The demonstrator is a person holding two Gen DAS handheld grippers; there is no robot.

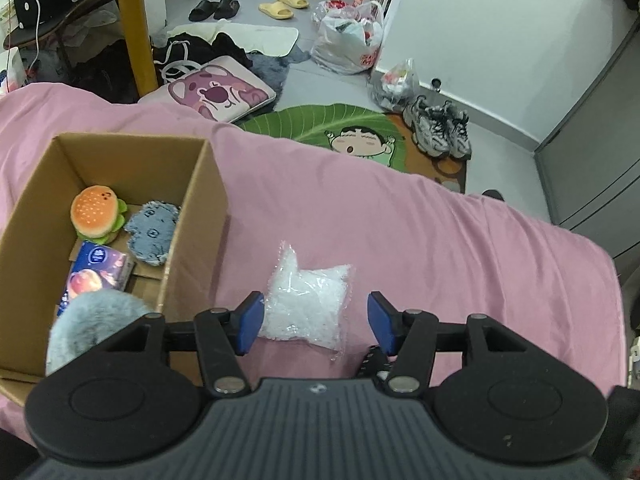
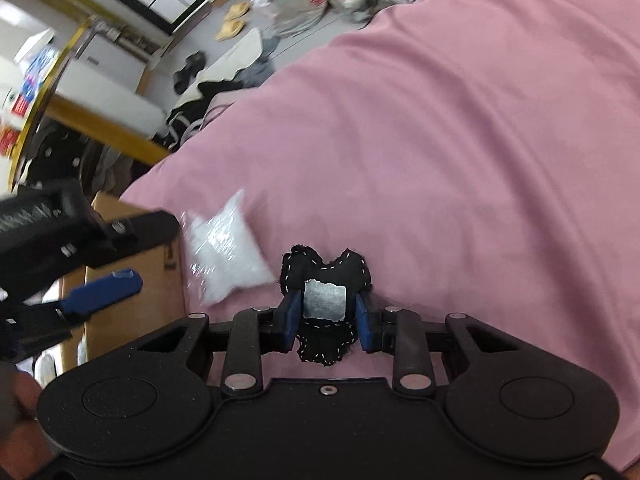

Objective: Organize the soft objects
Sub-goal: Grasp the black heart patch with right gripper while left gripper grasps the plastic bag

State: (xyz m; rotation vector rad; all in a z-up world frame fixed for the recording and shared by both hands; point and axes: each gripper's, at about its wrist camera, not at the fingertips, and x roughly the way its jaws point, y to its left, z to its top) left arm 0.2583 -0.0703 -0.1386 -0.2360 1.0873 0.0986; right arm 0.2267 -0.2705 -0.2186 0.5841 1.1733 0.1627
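My left claw (image 1: 316, 322) — jaws spread wide, holding nothing, poised over the clear bag of white filling (image 1: 306, 300) that lies on the pink bedcover (image 1: 400, 220), just right of the cardboard box (image 1: 200, 216).

Box contents: burger plush (image 1: 96, 212) at the far end, blue denim patch (image 1: 151, 233) right of it, tissue pack (image 1: 94, 274) nearer, grey fluffy ball (image 1: 94, 326) nearest.

My right claw (image 2: 327, 316) — jaws drawn narrow, closed on the black stitched fabric piece (image 2: 324, 268) with a grey square label; the piece sits near me on the bedcover, right of the bag.

On the floor beyond: leaf rug (image 1: 320, 124), sneakers (image 1: 438, 128), yellow slippers (image 1: 284, 5).
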